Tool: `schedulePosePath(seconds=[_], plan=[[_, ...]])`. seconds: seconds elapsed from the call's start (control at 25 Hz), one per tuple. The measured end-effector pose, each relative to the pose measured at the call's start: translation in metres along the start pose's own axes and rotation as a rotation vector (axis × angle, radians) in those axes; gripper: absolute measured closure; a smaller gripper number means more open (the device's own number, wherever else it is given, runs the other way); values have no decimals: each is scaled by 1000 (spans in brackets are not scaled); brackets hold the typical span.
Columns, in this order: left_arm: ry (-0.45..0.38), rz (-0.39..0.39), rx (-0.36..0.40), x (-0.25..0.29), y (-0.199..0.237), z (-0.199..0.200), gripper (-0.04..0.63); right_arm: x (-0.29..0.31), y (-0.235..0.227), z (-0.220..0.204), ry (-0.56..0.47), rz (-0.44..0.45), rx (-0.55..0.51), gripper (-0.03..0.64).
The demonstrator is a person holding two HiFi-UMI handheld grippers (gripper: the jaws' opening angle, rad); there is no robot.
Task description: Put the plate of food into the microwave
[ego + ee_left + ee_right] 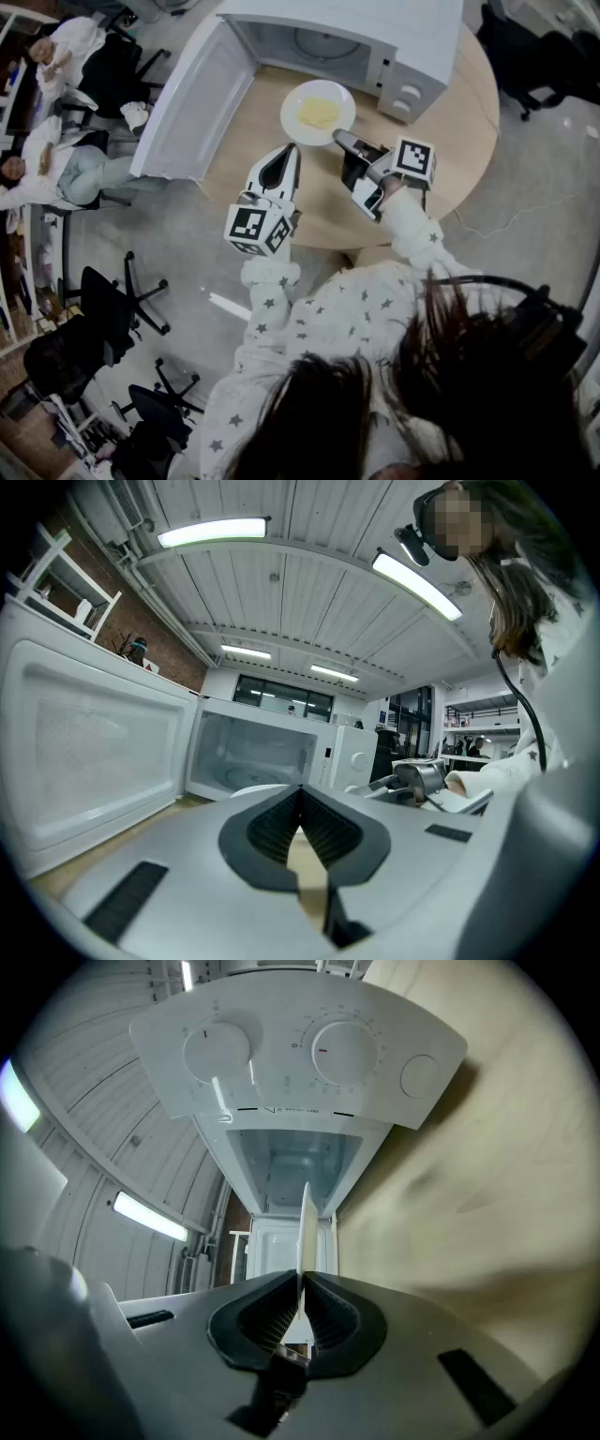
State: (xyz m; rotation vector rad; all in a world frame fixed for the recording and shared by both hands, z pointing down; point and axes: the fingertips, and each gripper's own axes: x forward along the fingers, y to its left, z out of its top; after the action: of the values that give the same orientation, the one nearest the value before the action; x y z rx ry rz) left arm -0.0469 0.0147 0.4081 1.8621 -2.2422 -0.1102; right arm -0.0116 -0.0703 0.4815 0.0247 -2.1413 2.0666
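Observation:
A white plate (292,111) with flat yellow food (319,113) lies on the round wooden table (459,141), just in front of the white microwave (319,37), whose door (187,98) hangs open to the left. My right gripper (340,140) is shut on the plate's near right rim. In the right gripper view the plate (304,1227) shows edge-on between the pads of the right gripper (301,1283), facing the cavity (291,1162). My left gripper (292,152) is shut on nothing by the plate's near left edge. In the left gripper view that gripper (302,794) points at the open cavity (253,752).
The microwave's control panel (281,1054) with two knobs sits to the right of the cavity. People (56,141) sit at the far left of the head view. Office chairs (112,309) stand on the floor to the left, another chair (525,56) at the far right.

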Motion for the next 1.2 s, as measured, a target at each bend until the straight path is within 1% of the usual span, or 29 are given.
schedulePosePath(seconds=[0.12, 0.24, 0.36, 0.48, 0.6, 0.68, 0.8, 0.88, 1.12, 1.2], plan=[[10, -12, -1, -1, 2, -3, 594, -2, -3, -2, -3, -19, 10, 595], [9, -17, 0, -2, 9, -1, 594, 0, 0, -1, -23, -10, 11, 595], [23, -50, 3, 0, 17, -3, 594, -1, -1, -1, -65, -6, 26, 595], [39, -108, 5, 10, 29, -2, 594, 5, -3, 8, -136, -19, 39, 595], [46, -165, 6, 30, 51, 12, 594, 27, 4, 28, -208, -34, 56, 595], [60, -220, 5, 45, 62, 20, 594, 40, 10, 41, -269, -36, 71, 595], [91, -317, 13, 61, 70, 19, 594, 52, 10, 52, -362, -39, 95, 595], [101, -367, 12, 70, 75, 20, 594, 60, 10, 55, -411, -37, 102, 595], [118, -493, -7, 90, 76, 22, 594, 74, 5, 65, -531, -62, 121, 595], [119, -507, -21, 103, 84, 24, 594, 89, 6, 78, -544, -51, 128, 595]])
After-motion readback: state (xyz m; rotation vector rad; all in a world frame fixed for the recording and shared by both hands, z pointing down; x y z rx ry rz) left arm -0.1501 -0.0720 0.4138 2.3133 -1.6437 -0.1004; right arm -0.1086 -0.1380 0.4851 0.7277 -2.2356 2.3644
